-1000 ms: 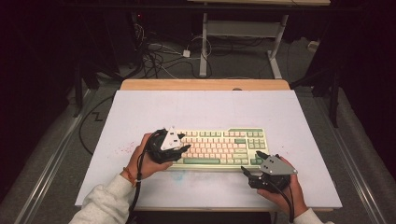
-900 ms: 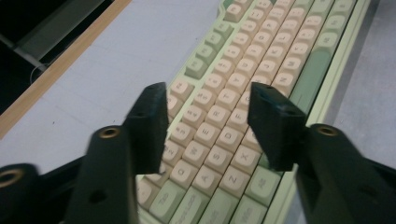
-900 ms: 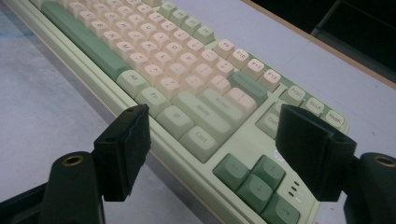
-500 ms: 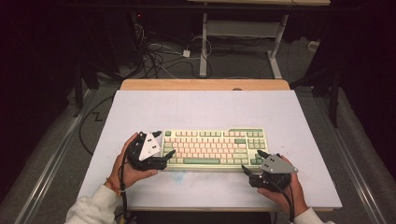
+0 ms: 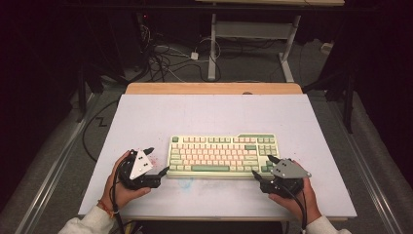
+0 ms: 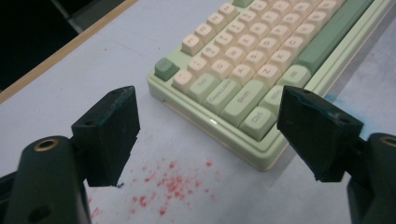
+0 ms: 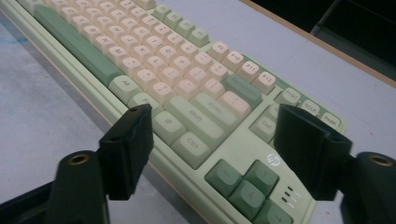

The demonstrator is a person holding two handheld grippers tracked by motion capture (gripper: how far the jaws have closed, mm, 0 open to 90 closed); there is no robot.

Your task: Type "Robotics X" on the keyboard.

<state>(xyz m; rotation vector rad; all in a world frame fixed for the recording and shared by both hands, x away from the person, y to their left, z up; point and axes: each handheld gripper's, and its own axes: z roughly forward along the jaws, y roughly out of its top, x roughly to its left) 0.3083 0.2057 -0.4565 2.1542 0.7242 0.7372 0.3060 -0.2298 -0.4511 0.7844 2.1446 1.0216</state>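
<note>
Off the keys comes the left gripper (image 5: 159, 161), sliding from over the keyboard's (image 5: 221, 155) left part out to its left end and down toward the white surface (image 5: 204, 114). Its fingers (image 6: 109, 133) have just been opening and now stand spread wide with nothing between them; from the left gripper view they frame the keyboard's near left corner, one to the outside over the bare surface, the other level with the front edge, neither touching the case as far as I can tell. Red speckles (image 6: 170, 184) dot the surface just below that corner (old marks, by the look of it).

Across at the other end, the right gripper (image 5: 260, 168) sits where it was a second ago, at the near right corner. Its fingers (image 7: 128, 147) have just been closing a little, yet they are released and hold nothing: in the right gripper view one hangs by the front edge, the other over the arrow-key end, with a clear gap to the case.

Farther out, the keyboard lies flat and square in the near middle of the surface, long side facing the person, untouched.

My read: both hands now bracket the two ends, so this looks like the set-up for a two-handed grab or shift. Nothing is gripped yet.
</note>
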